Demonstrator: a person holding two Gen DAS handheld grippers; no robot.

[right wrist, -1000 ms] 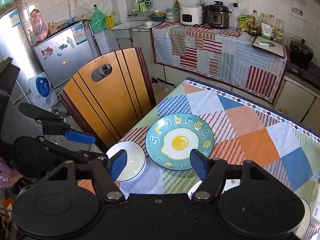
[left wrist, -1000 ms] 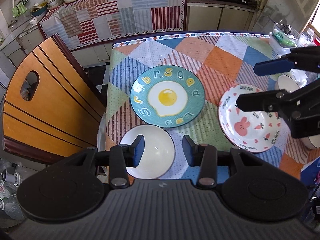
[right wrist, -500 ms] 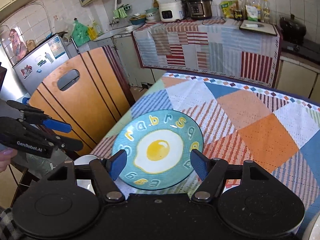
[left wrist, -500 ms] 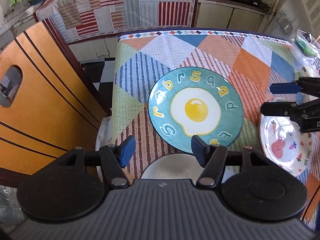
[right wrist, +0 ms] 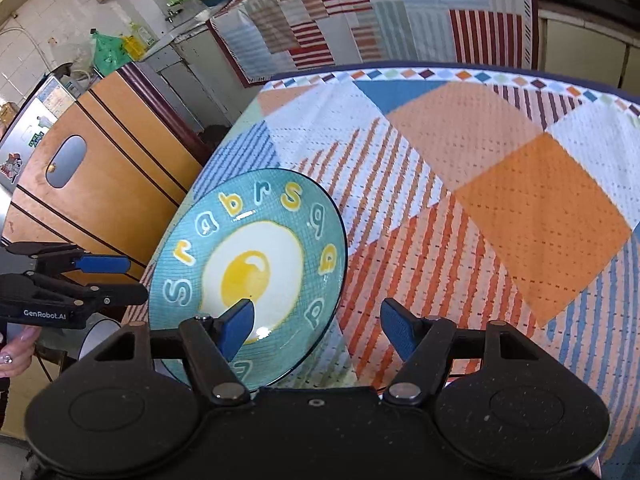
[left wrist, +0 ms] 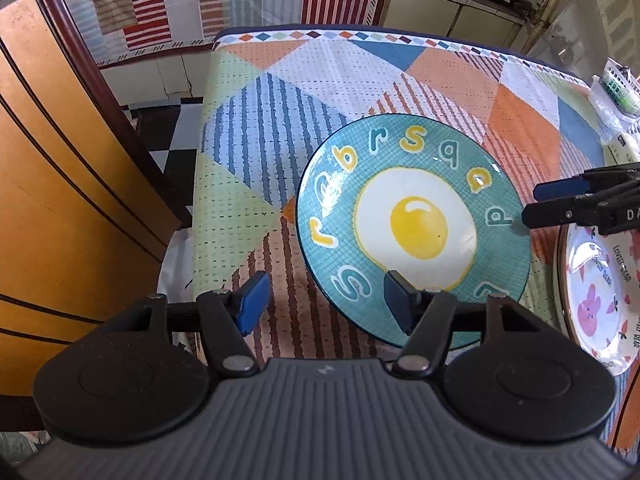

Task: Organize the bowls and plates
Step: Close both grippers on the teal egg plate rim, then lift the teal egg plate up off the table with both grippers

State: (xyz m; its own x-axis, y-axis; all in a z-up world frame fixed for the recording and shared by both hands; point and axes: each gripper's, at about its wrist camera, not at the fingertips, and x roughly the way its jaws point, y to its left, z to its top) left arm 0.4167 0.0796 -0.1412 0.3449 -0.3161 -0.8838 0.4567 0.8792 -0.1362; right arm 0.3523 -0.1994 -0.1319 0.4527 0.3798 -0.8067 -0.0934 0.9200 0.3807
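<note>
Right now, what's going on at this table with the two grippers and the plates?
A person holds a gripper in each hand over a table with a patchwork cloth. Both the left gripper and the right gripper are open and flank the egg plate, which lies flat on the cloth. Neither has gripped it yet. A bunny plate sits beside the egg plate, under the right gripper, and a wooden chair stands at the table's edge.

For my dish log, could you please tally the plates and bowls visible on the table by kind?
Teal round fried-egg ceramic plate: 1
White round pink-bunny ceramic plate: 1
Plain white round bowl, only partly in view: 1
Total: 3
</note>
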